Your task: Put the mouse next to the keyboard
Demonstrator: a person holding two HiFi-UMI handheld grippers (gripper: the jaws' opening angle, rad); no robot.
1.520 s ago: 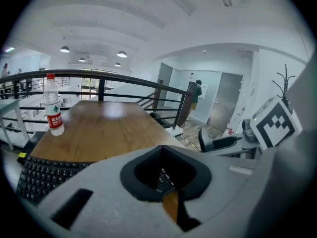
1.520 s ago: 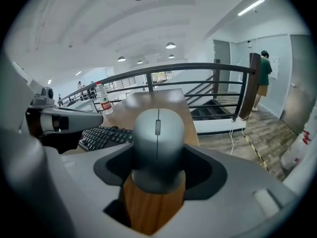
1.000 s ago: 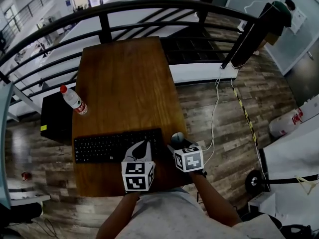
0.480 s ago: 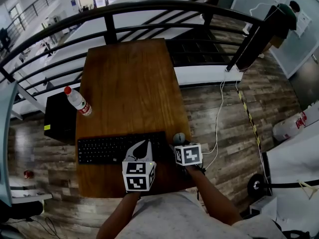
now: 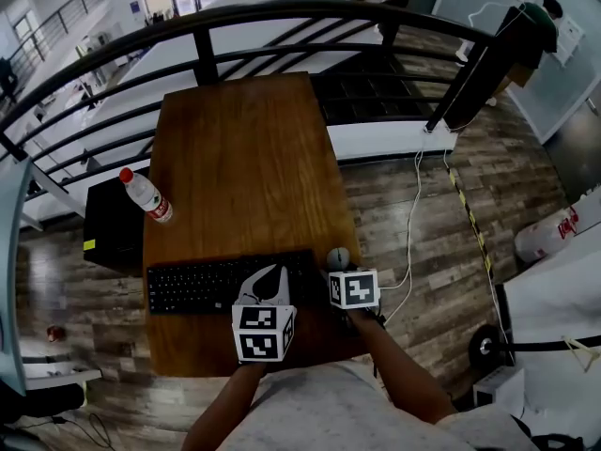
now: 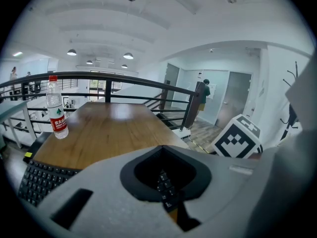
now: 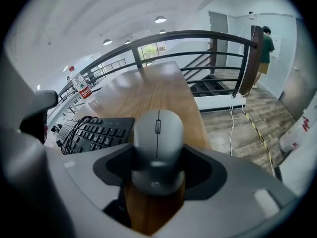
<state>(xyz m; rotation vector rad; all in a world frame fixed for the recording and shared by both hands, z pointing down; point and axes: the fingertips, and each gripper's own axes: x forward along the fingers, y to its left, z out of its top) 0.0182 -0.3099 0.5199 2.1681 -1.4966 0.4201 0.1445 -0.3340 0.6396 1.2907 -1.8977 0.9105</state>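
A grey mouse (image 7: 157, 143) lies on the wooden table (image 5: 244, 158), just right of the black keyboard (image 5: 221, 282). In the head view the mouse (image 5: 338, 258) sits near the table's right edge. My right gripper (image 7: 157, 185) has its jaws against both sides of the mouse's rear end, shut on it. My left gripper (image 5: 270, 278) hovers over the keyboard's right end. Its jaws are shut with nothing between them, and keys show through their notch (image 6: 166, 185).
A plastic water bottle (image 5: 146, 195) with a red label stands at the table's left edge. A black cable (image 7: 74, 128) lies coiled on the keyboard. A dark railing (image 5: 282, 17) runs behind the table. A black box (image 5: 108, 224) sits left of it, and a white cord (image 5: 408, 214) trails on the floor.
The right gripper has crept slightly forward with the mouse, which stays beside the keyboard's right end. The left gripper has hardly moved.
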